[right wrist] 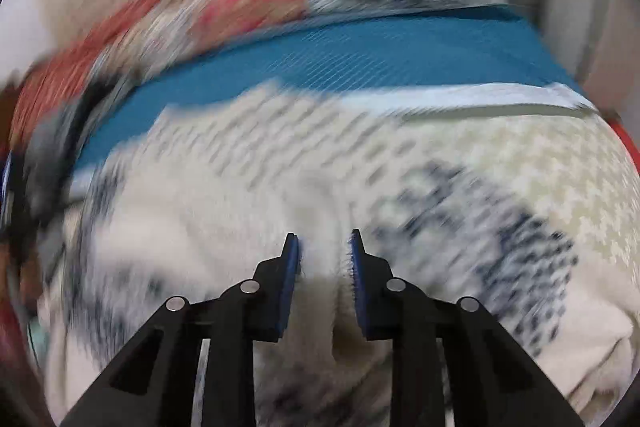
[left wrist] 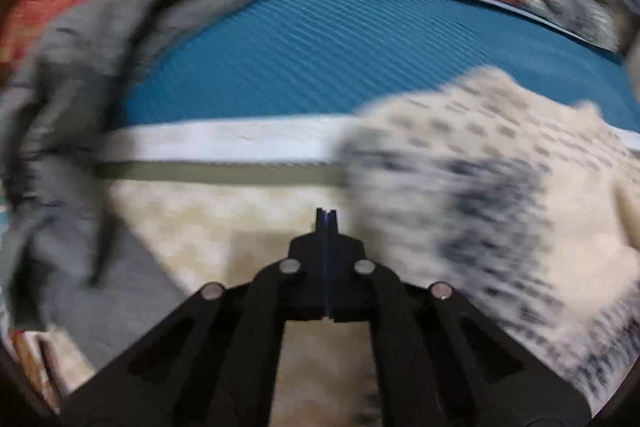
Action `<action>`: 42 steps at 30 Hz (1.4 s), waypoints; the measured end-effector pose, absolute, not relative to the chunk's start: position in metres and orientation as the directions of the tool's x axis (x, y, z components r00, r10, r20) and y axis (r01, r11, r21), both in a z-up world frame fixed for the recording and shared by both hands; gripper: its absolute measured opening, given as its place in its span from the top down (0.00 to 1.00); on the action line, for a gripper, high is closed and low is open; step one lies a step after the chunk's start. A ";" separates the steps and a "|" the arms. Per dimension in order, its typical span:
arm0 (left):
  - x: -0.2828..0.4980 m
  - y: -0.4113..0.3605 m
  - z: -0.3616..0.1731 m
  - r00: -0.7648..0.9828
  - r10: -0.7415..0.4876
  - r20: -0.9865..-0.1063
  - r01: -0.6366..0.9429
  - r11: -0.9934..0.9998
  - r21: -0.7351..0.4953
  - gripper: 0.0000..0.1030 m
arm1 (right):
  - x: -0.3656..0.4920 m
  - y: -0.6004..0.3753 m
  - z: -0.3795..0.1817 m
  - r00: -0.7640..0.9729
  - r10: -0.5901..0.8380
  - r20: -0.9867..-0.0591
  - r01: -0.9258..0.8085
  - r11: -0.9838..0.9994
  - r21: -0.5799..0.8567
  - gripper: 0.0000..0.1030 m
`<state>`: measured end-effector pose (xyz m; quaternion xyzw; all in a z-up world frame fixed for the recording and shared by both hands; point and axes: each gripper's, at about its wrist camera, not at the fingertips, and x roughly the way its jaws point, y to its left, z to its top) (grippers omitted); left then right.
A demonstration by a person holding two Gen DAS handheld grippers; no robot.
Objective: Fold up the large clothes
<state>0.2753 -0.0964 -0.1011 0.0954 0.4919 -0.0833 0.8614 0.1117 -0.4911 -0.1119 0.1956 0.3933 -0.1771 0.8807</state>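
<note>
Your left gripper (left wrist: 327, 217) is clamped empty; your right gripper (right wrist: 325, 247) gapes above the cream sweater (right wrist: 240, 227): next, pinch an edge.

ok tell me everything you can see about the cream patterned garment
The cream patterned garment looks like soft, fuzzy knit, cream with rows of small dark dashes and denser navy speckled patches. It lies rumpled, not yet folded, partly on the teal ribbed mat and partly on pale bedding. The right tongs stand open with a raised fold of it between them; motion blur hides finer detail.
</note>
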 end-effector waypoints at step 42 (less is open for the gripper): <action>0.108 -0.131 -0.106 0.402 -0.195 -0.895 0.476 0.879 0.022 0.52 | -0.222 -0.565 -0.170 0.604 -0.240 -0.760 0.779 0.381 0.499 0.05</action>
